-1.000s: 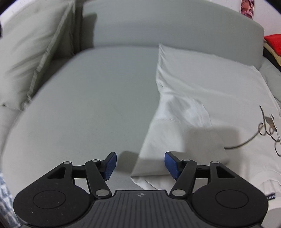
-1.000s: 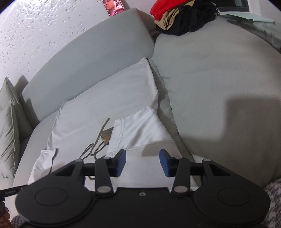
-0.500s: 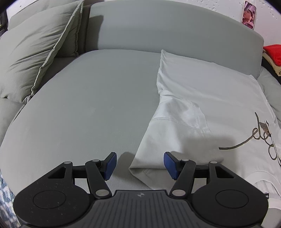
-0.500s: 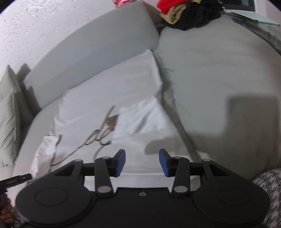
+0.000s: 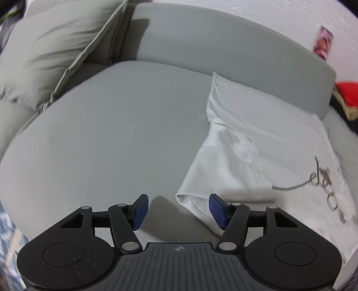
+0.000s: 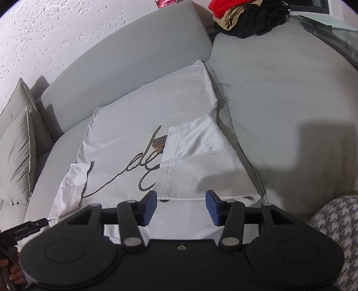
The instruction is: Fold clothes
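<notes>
Both claws, left (image 5: 178, 211) & right (image 6: 180, 207), hang part-open w/ nothing gripped, right's jaws just widening, over white shirt (image 6: 143, 125) flat on sofa (image 5: 100, 134), sleeves folded in, print half covered.

Grey sofa (image 5: 107, 138), cushion (image 5: 51, 51) at its end, pink picture (image 5: 323, 42) on wall.

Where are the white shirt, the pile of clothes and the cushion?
white shirt (image 6: 143, 116): right wrist view, plain chest fabric.
pile of clothes (image 6: 252, 13): right wrist view, black garment.
cushion (image 5: 51, 51): left wrist view, its face.
</notes>
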